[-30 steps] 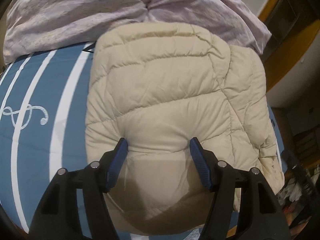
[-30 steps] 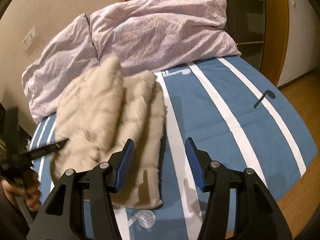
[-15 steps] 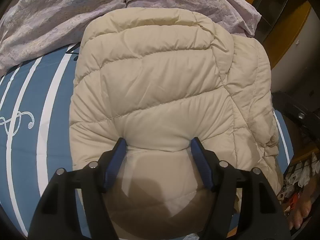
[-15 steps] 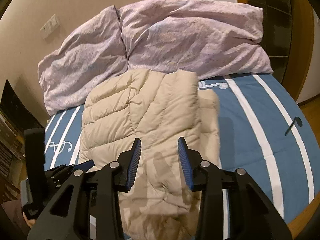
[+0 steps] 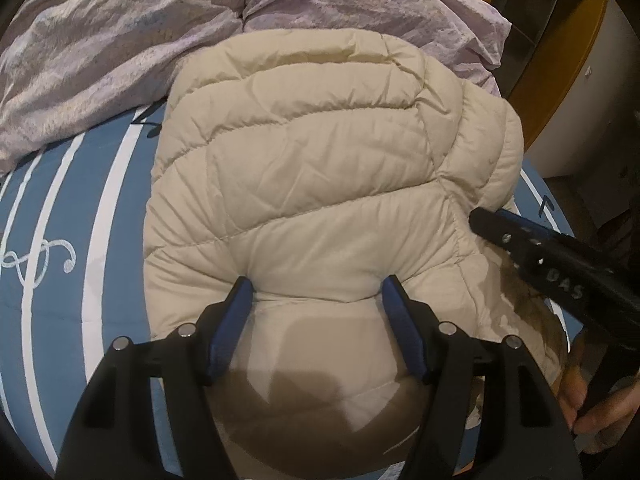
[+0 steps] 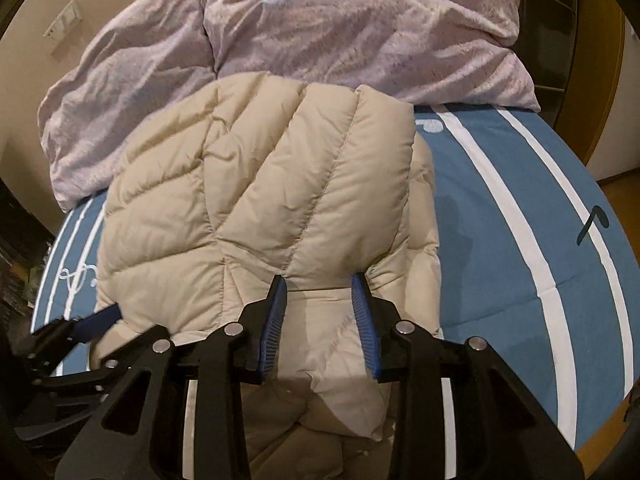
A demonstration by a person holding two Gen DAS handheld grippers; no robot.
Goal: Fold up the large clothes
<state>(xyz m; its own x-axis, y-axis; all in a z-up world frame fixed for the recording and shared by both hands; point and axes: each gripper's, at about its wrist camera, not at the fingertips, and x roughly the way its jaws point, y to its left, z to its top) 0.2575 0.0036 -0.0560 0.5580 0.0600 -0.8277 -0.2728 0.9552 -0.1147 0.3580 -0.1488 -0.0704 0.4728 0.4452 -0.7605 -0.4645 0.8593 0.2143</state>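
Observation:
A beige quilted puffer jacket (image 5: pixel 304 168) lies folded on the blue bedcover, its far end against the pillows. My left gripper (image 5: pixel 316 292) is shut on the jacket's near edge, and the padding bulges between the blue pads. In the right wrist view the same jacket (image 6: pixel 256 184) fills the middle. My right gripper (image 6: pixel 318 288) is closing on a thick fold at the jacket's near right side, with the pads pressing into the puckered fabric. The right gripper's black finger (image 5: pixel 520 240) shows at the right of the left wrist view, with a person's hand (image 5: pixel 580 412) below it.
The blue bedcover with white stripes (image 6: pixel 500 240) stretches out to the right of the jacket and also to its left (image 5: pixel 60 240). Lilac pillows (image 6: pixel 360 32) line the head of the bed. A wooden door frame (image 5: pixel 560 60) stands beyond the bed's right edge.
My right gripper swung left from over the bare bedcover onto the jacket's near right side and its jaws narrowed around a fold. My left gripper kept its hold.

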